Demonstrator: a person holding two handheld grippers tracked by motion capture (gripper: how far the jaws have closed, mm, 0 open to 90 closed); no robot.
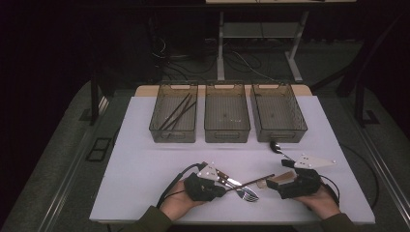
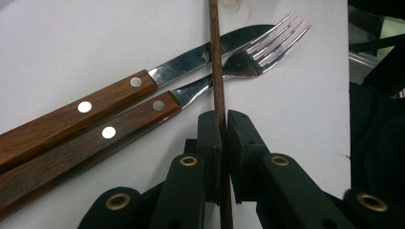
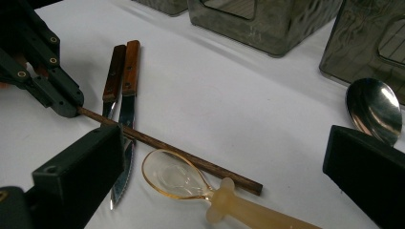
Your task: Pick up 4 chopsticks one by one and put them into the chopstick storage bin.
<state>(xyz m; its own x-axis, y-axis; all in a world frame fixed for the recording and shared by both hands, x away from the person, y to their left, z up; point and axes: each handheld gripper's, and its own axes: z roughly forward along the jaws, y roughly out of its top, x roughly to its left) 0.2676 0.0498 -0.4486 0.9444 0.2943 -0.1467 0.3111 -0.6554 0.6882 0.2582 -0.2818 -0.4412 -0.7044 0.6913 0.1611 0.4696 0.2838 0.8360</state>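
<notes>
Left gripper point(image 1: 223, 189) clamped on chopstick point(image 1: 254, 181), which runs toward 2 o'clock over fork point(image 1: 245, 195) and knife point(image 1: 231, 181). Right gripper point(image 1: 275, 186) at 3 o'clock of it (jaw state unclear). Three bins point(image 1: 227, 114) at 12.

Dark brown chopstick point(image 2: 218, 71), black tongs point(image 2: 223, 125)

three bins point(image 1: 227, 118), three chopsticks point(image 2: 218, 71), two spoons point(image 3: 375, 107), knife point(image 2: 143, 81), fork point(image 2: 229, 67).

On the table point(image 1: 145, 145), the chopstick point(image 1: 251, 182) crosses the fork point(image 1: 247, 195) and knife point(image 1: 231, 180) at lower centre, three bins point(image 1: 227, 118) above.
</notes>
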